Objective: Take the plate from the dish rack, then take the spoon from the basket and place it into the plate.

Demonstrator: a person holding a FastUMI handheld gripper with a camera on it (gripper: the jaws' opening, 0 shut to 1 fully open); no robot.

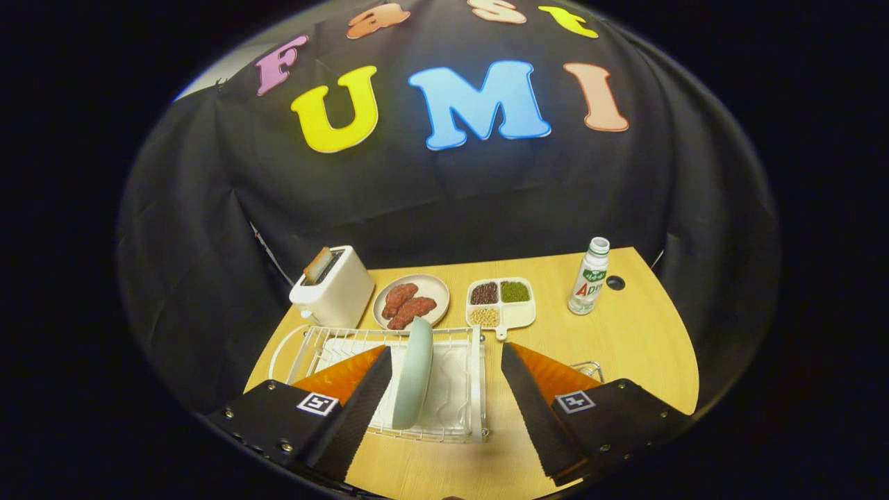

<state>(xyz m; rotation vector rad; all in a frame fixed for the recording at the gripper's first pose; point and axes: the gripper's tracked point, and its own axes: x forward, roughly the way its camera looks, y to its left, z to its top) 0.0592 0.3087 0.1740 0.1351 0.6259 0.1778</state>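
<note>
A pale green plate (414, 371) stands on edge in the white wire dish rack (475, 378) on the wooden table. My gripper (444, 357) hangs above the rack, wide open, with nothing held. The plate sits between the fingers, close to the left one (361, 396). A corner of a wire basket (589, 368) peeks out behind the right finger (531, 396); I cannot make out a spoon in it.
Beyond the rack stand a white toaster (333, 286) with a slice in it, a round plate of brown meat pieces (411, 301), a divided dish of grains (500, 303) and a small white bottle (587, 276). The wooden table (639, 333) lies to the right.
</note>
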